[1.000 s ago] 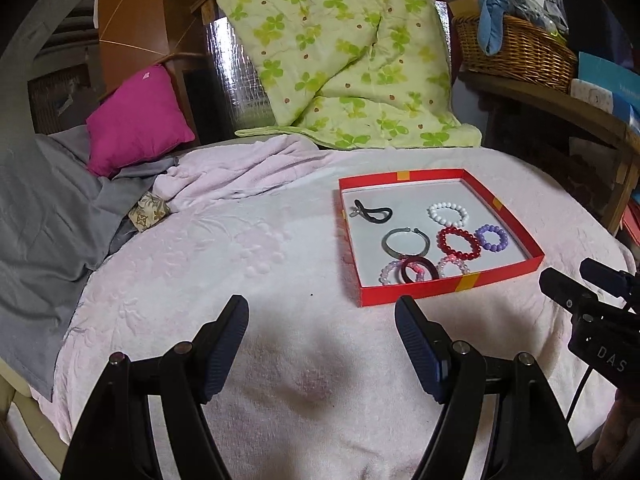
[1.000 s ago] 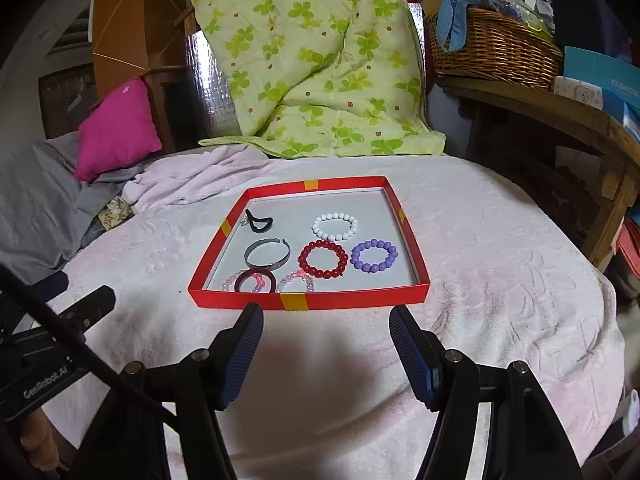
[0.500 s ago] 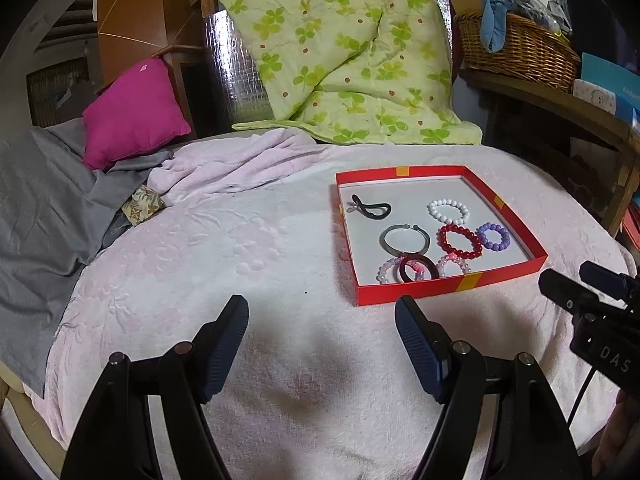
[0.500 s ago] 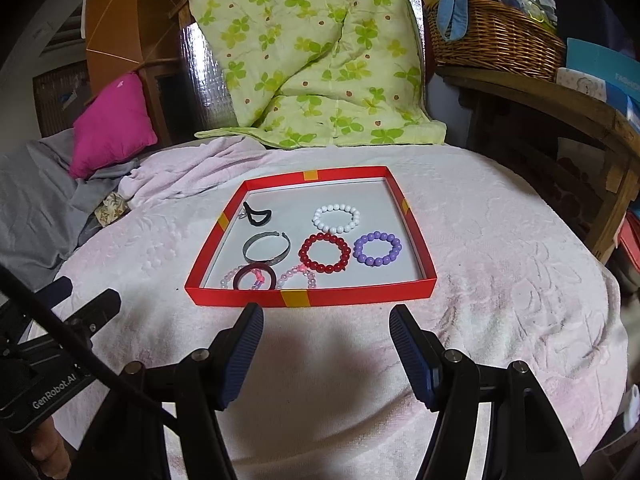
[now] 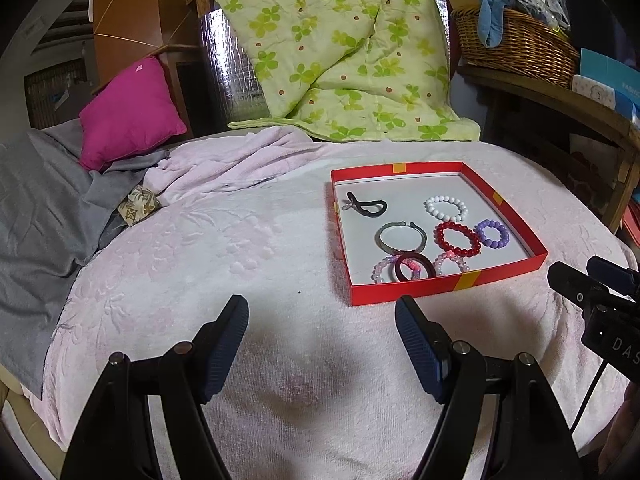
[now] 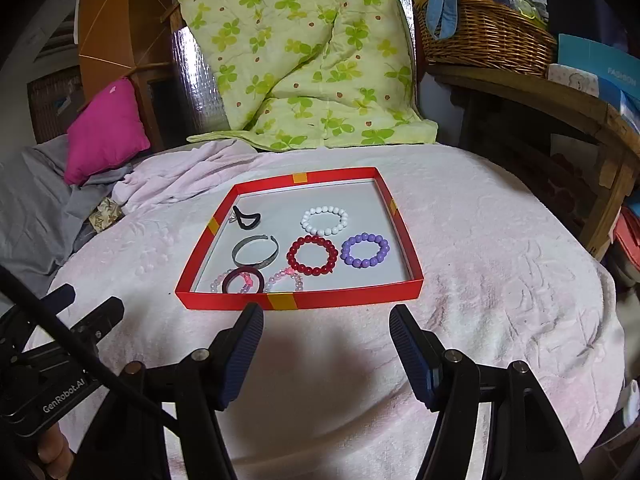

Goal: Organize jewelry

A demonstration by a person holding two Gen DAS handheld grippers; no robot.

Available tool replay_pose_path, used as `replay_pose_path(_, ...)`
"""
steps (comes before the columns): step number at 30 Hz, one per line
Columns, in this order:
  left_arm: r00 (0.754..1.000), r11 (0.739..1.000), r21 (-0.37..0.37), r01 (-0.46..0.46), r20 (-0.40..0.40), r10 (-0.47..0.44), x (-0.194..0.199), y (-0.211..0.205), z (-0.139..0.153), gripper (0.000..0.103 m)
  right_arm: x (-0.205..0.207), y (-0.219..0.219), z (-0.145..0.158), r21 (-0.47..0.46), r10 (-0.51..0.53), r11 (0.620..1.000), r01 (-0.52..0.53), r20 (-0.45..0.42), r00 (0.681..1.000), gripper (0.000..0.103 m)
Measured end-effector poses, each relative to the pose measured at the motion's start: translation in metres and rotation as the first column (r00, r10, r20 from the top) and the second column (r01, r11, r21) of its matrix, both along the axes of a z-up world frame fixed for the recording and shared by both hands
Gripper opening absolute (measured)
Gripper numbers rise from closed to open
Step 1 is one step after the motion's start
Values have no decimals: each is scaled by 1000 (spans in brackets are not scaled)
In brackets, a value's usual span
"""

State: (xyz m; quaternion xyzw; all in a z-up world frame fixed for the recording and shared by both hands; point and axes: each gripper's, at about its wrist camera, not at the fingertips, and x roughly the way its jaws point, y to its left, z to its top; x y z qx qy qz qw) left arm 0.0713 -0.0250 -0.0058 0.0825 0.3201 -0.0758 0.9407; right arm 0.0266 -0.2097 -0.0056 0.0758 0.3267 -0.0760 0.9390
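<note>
A shallow red tray (image 6: 340, 298) (image 5: 440, 286) lies on a pale pink towel-covered table. Inside it are a white bead bracelet (image 6: 324, 220) (image 5: 446, 208), a red bead bracelet (image 6: 313, 255) (image 5: 457, 238), a purple bead bracelet (image 6: 365, 249) (image 5: 492, 233), a silver cuff (image 6: 256, 251) (image 5: 401, 237), a black hair tie (image 6: 246, 217) (image 5: 367, 206), a dark maroon ring (image 6: 242, 280) (image 5: 414, 266) and pale pink bead bracelets (image 6: 285, 281). My right gripper (image 6: 326, 326) hangs open just in front of the tray's near wall, holding nothing. My left gripper (image 5: 321, 320) is open too, left of the tray's near corner, empty.
A crumpled pink cloth (image 5: 224, 164), a grey blanket (image 5: 36, 208) and a magenta cushion (image 5: 128, 112) lie at the left. A green clover quilt (image 5: 340, 52) stands behind the table. A wicker basket (image 6: 484, 36) sits on a wooden shelf (image 6: 540, 92) at the right.
Both views have shifted slightly, so the tray sits a little higher and nearer the right gripper's fingers. Both grippers stay open and the jewelry has not moved.
</note>
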Motion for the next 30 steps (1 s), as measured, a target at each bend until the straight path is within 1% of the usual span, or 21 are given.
replay_pose_path(30, 1000, 1000, 0, 8, -4, -8, 0, -1, 0, 77, 0, -2, 1, -2, -2, 1000, 2, -1, 1000, 69)
